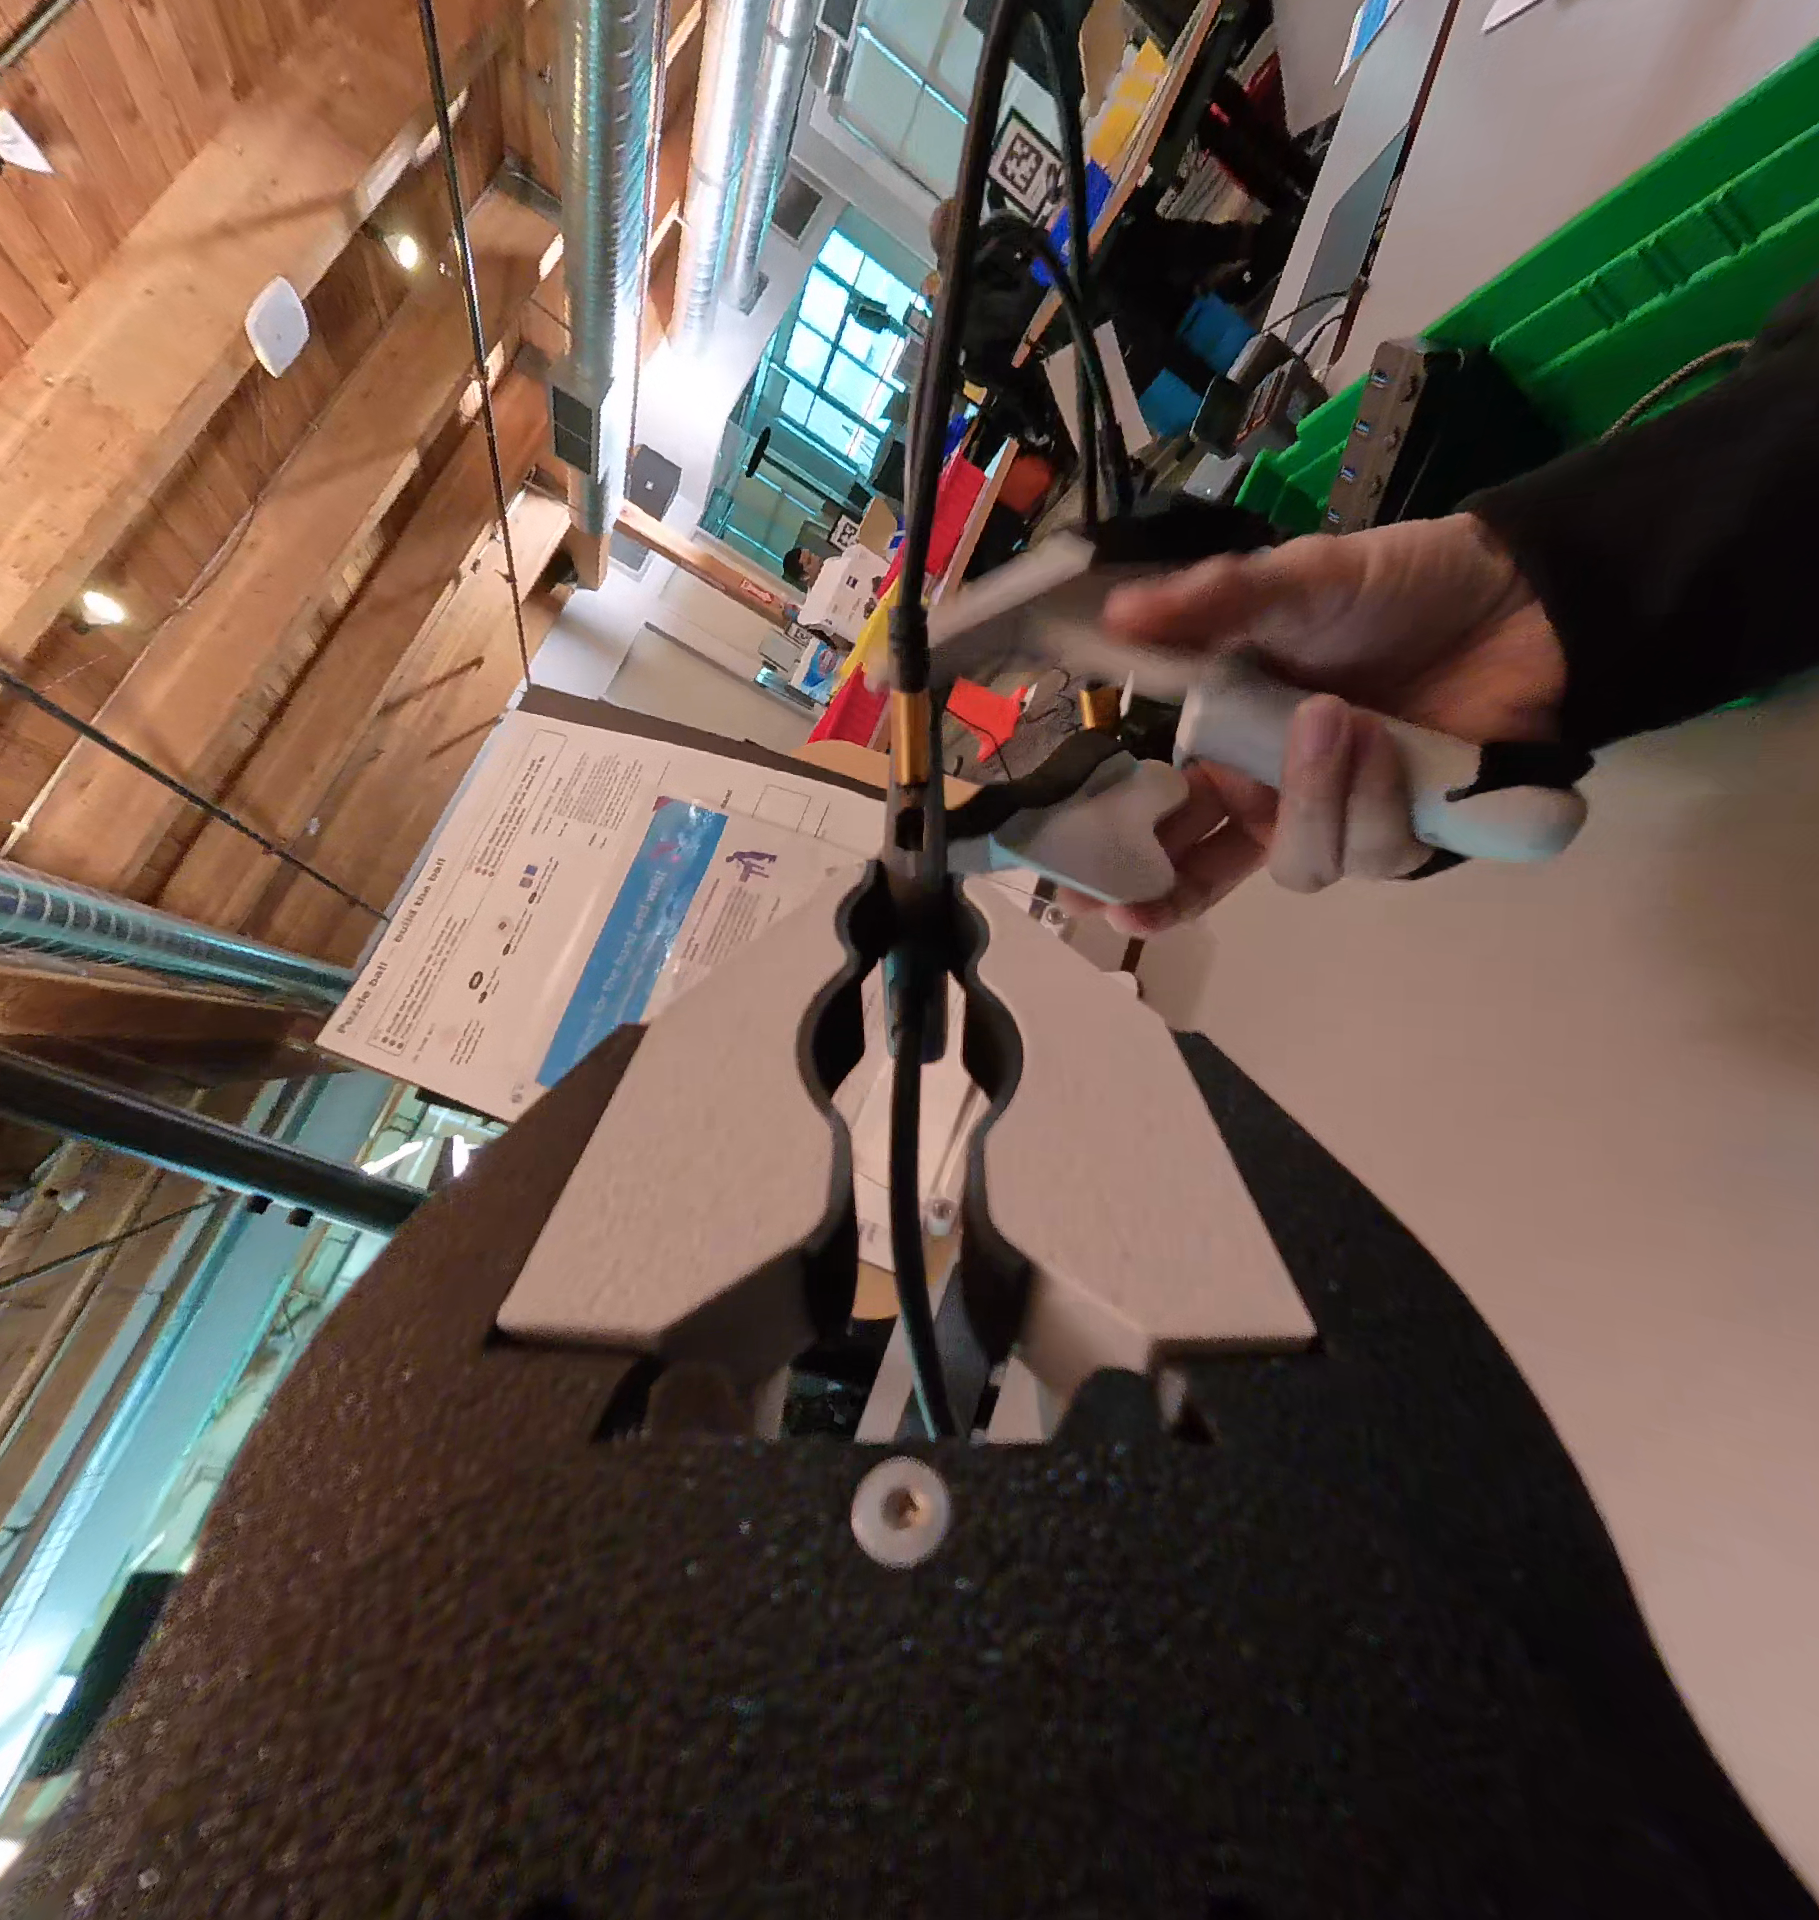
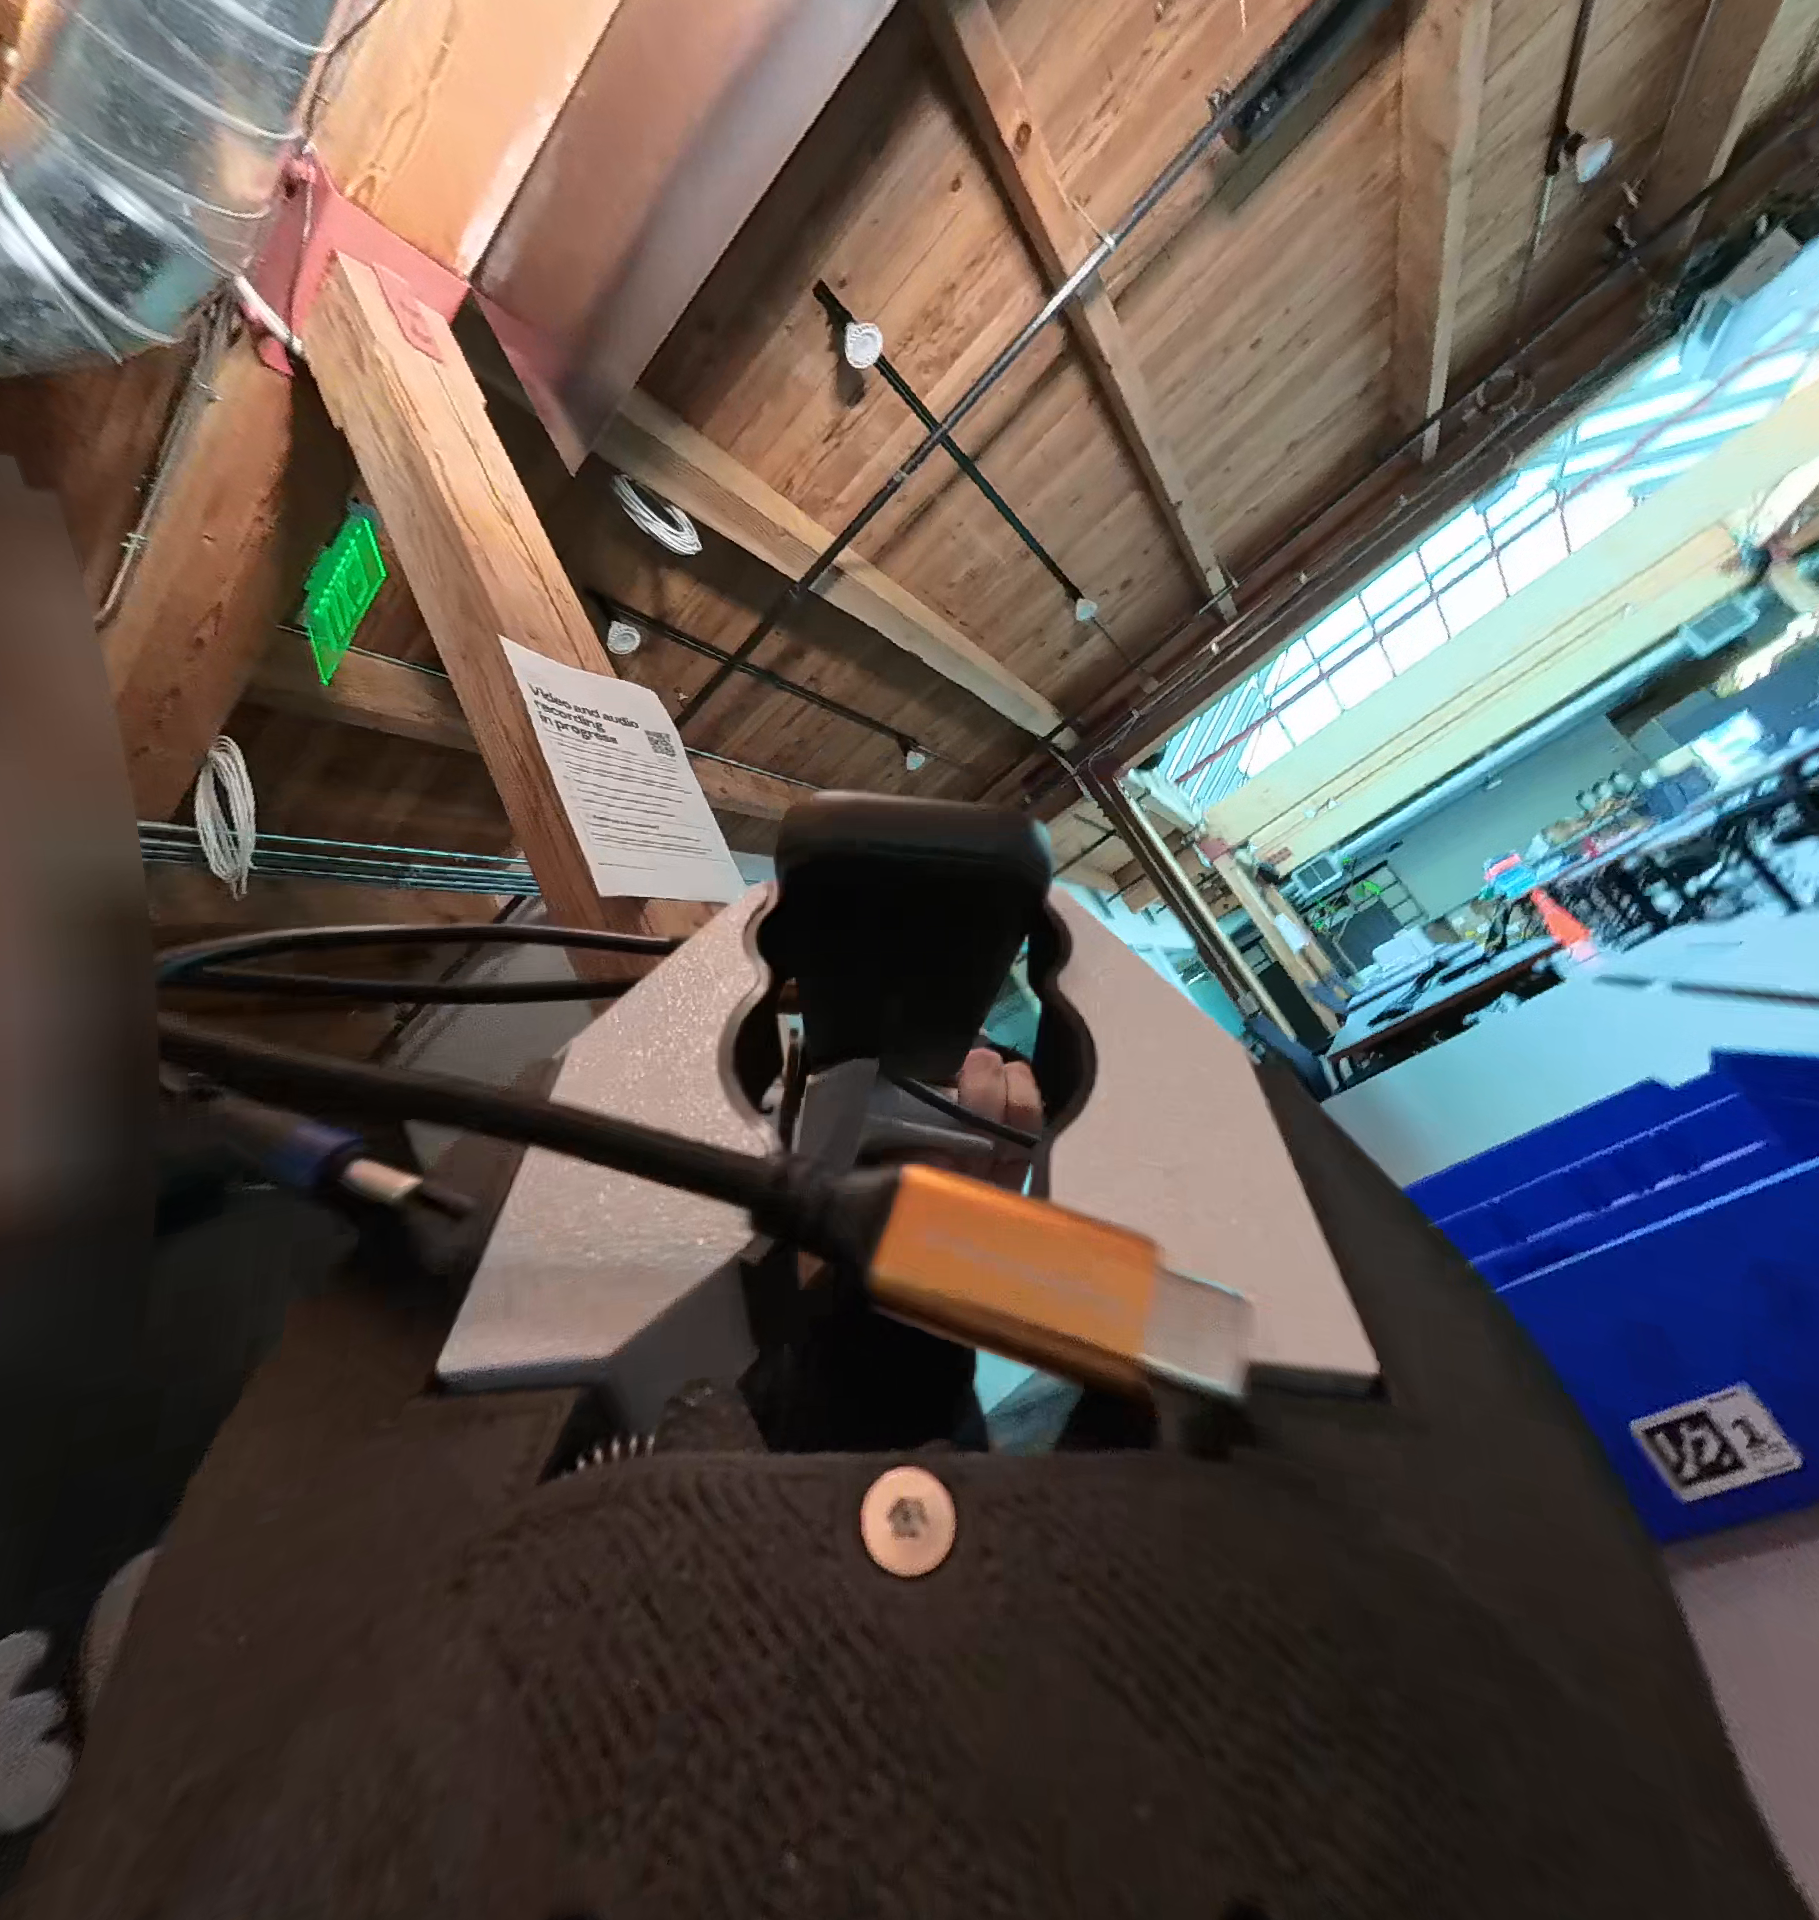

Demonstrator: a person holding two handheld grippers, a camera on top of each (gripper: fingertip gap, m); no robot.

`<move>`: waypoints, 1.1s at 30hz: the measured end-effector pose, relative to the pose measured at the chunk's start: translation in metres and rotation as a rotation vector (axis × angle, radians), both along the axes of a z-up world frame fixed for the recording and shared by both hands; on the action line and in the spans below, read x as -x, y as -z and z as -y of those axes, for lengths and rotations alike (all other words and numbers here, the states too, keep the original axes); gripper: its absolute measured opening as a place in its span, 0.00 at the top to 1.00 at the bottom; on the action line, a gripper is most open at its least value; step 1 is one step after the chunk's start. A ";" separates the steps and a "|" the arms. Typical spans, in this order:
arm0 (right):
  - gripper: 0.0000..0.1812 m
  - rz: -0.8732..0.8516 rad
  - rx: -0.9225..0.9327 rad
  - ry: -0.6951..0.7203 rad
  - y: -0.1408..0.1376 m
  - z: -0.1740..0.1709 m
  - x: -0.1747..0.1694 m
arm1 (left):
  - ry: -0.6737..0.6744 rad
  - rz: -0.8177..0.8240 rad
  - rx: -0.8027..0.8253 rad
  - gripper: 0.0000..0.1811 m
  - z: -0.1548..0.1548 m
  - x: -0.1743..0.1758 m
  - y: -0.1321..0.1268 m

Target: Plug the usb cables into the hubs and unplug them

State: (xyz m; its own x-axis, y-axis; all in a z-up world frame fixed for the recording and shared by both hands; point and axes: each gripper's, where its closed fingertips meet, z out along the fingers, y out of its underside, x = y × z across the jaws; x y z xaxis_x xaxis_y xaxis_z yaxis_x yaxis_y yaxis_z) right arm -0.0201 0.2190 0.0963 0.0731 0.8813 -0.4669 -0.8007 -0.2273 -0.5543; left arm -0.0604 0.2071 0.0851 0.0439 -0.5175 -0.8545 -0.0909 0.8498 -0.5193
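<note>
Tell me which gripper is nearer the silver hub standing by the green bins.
Right, likely. The right gripper, holding a black device, hangs between the silver hub and the left gripper; the left gripper, shut on a black cable, sits farther back.

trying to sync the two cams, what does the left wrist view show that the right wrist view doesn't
Only the left wrist view shows the left gripper shut on a thin black cable, the person's hand holding the other gripper, green bins and a silver hub.

Only the right wrist view shows the right gripper clamping a black block, an orange USB plug lying across its fingers, and a blue bin.

Both show wooden ceiling and silver ducting.
</note>
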 end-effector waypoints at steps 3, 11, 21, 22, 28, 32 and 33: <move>0.75 -0.009 -0.016 0.049 -0.001 -0.004 0.000 | -0.045 -0.006 -0.022 0.95 -0.007 0.001 0.002; 0.75 -0.025 0.085 0.049 0.011 -0.017 -0.005 | -0.109 -0.004 0.033 0.95 -0.020 -0.003 0.014; 0.79 0.003 0.150 0.049 0.024 -0.027 -0.008 | -0.269 -0.074 -0.401 0.91 -0.030 0.003 0.025; 0.79 0.003 0.143 0.066 0.024 -0.028 -0.009 | -0.264 -0.068 -0.368 0.89 -0.033 0.002 0.027; 0.79 -0.102 0.104 0.118 0.019 -0.027 -0.029 | -0.201 0.026 0.073 0.76 -0.035 0.001 0.031; 0.79 -0.067 0.080 0.134 0.015 -0.025 -0.025 | -0.107 0.050 0.541 0.67 -0.034 -0.001 0.037; 0.80 -0.059 0.077 0.138 0.014 -0.025 -0.023 | -0.081 0.034 0.634 0.65 -0.032 -0.002 0.040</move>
State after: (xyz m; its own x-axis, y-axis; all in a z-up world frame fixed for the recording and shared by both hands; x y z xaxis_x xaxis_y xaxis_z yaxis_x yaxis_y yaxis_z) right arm 0.0028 0.2438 0.0819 0.1612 0.8261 -0.5399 -0.8576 -0.1535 -0.4909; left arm -0.0579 0.2392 0.0449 0.1257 -0.9160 -0.3809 -0.1163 0.3677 -0.9226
